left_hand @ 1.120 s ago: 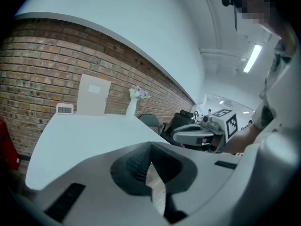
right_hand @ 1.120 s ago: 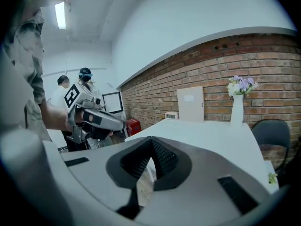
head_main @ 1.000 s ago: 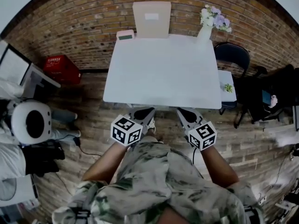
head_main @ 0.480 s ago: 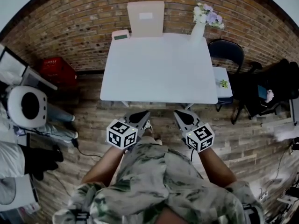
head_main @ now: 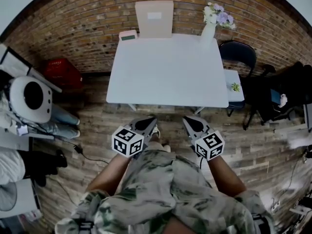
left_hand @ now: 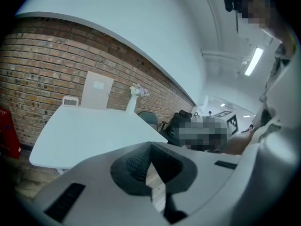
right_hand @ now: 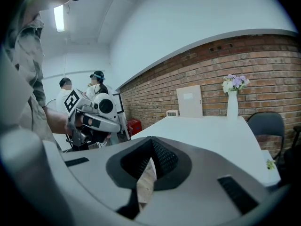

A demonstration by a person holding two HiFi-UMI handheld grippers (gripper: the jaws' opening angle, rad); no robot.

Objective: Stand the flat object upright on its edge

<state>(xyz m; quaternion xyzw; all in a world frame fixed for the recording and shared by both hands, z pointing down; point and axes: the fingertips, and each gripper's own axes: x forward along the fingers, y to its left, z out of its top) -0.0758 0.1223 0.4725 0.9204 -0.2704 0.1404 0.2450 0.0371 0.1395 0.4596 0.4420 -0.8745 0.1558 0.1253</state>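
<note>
Head view: left tool (head_main: 152,119) and right tool (head_main: 187,120), jaws together, empty, face a smooth white rectangular table (head_main: 165,72).

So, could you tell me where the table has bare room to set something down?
Nearly all the table is bare, near edge to middle. Only the far edge is crowded: clock at the left corner, board beside it, vase at the right corner.

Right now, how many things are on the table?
3, all along the far edge: a device at left, a board beside it, a vase at right. None looks hidden.
</note>
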